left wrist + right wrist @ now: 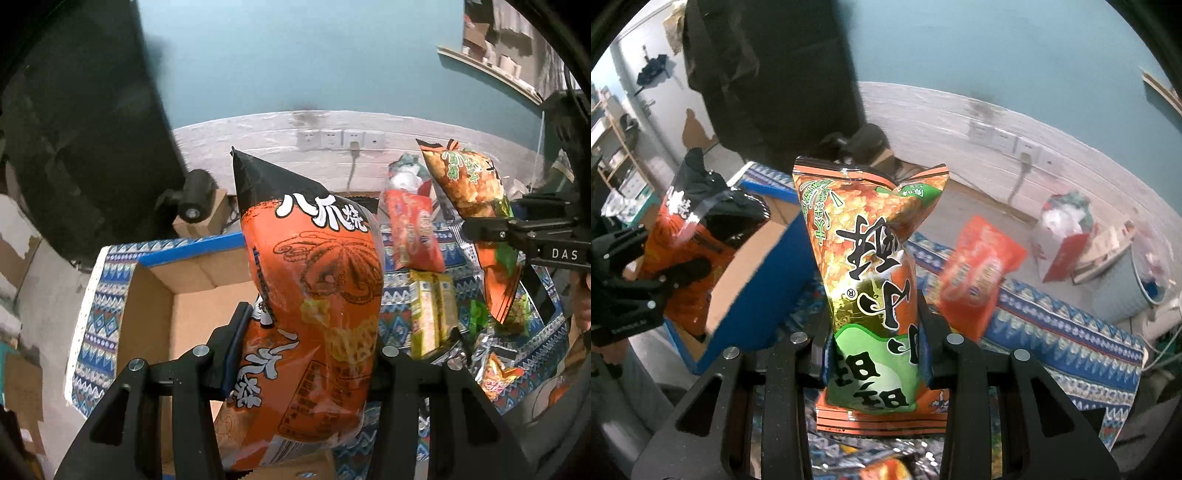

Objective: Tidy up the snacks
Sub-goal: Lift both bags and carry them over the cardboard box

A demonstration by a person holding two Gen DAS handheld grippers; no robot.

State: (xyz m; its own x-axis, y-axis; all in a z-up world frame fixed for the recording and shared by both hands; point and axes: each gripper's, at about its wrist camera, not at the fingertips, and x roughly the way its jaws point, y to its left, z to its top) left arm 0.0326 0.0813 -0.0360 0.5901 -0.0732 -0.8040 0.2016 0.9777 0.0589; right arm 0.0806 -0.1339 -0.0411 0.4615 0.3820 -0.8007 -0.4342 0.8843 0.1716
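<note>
My left gripper (pixel 306 354) is shut on an orange and black octopus-print snack bag (pixel 314 288), held up above the open cardboard box (pixel 192 280) with its blue rim. My right gripper (pixel 875 350) is shut on an orange and green snack bag (pixel 871 266), lifted over the patterned cloth. In the left wrist view the right gripper (pixel 476 230) shows at the right edge with its orange and green bag (pixel 469 184). In the right wrist view the left gripper (pixel 665 273) shows at the left with the octopus bag (pixel 694 236) by the box (pixel 753 266).
A red snack bag (pixel 413 229) stands upright on the blue patterned cloth (pixel 99 317). Yellow-green packets (pixel 432 310) and several foil packs (pixel 495 369) lie on the cloth to the right. A dark hanging garment (pixel 775 74) fills the left. A grey bin (pixel 1123 284) stands far right.
</note>
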